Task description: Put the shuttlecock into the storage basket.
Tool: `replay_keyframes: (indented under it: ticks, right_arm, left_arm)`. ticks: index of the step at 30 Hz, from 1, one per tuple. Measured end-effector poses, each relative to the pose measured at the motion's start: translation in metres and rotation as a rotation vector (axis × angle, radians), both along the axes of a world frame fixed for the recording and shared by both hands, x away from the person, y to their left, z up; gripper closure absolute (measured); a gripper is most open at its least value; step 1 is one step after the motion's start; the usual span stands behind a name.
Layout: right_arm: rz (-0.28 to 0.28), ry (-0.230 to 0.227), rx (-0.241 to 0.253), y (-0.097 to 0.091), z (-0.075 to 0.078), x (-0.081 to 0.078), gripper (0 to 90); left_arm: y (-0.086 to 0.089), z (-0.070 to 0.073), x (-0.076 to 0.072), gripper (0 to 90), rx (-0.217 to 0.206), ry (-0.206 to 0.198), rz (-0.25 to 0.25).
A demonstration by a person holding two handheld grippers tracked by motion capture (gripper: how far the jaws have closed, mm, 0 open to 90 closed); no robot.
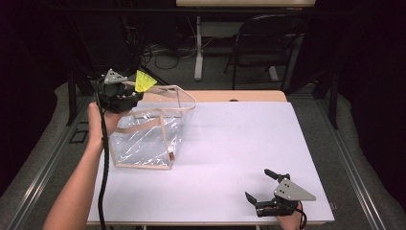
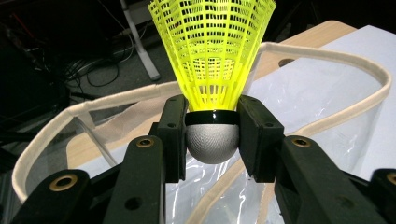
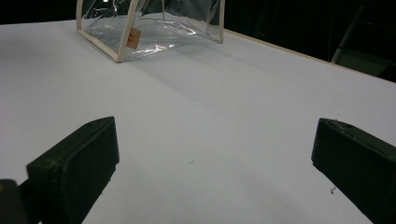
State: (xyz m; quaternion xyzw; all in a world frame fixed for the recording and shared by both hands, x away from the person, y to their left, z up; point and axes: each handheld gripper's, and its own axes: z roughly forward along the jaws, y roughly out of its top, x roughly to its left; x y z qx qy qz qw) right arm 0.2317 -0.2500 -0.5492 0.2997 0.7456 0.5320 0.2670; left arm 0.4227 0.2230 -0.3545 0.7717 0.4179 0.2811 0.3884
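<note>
Yellow shuttlecock point(image 2: 212, 70) was pinched by its cork in left gripper point(image 2: 212, 135) above clear bag point(image 1: 146, 139), likely for dropping in. Right gripper point(image 1: 263, 189), near bag, jaws spread, idle.

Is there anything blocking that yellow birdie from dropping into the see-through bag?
Nothing visible does. The left gripper holds the yellow shuttlecock by its grey head, above the clear bag. The bag's mouth looks open below it. The cream handle loops round the opening, off to the side. The right gripper rests far off.
</note>
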Motion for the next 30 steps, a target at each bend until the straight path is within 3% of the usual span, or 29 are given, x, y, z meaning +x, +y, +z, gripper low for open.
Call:
replay_keyframes:
  ticks: [30]
  right_arm:
    - [-0.005, -0.001, -0.004, -0.001, 0.001, -0.001, 0.3]
  left_arm:
    - [0.009, -0.023, 0.009, 64.5, 0.018, 0.098, 0.038]
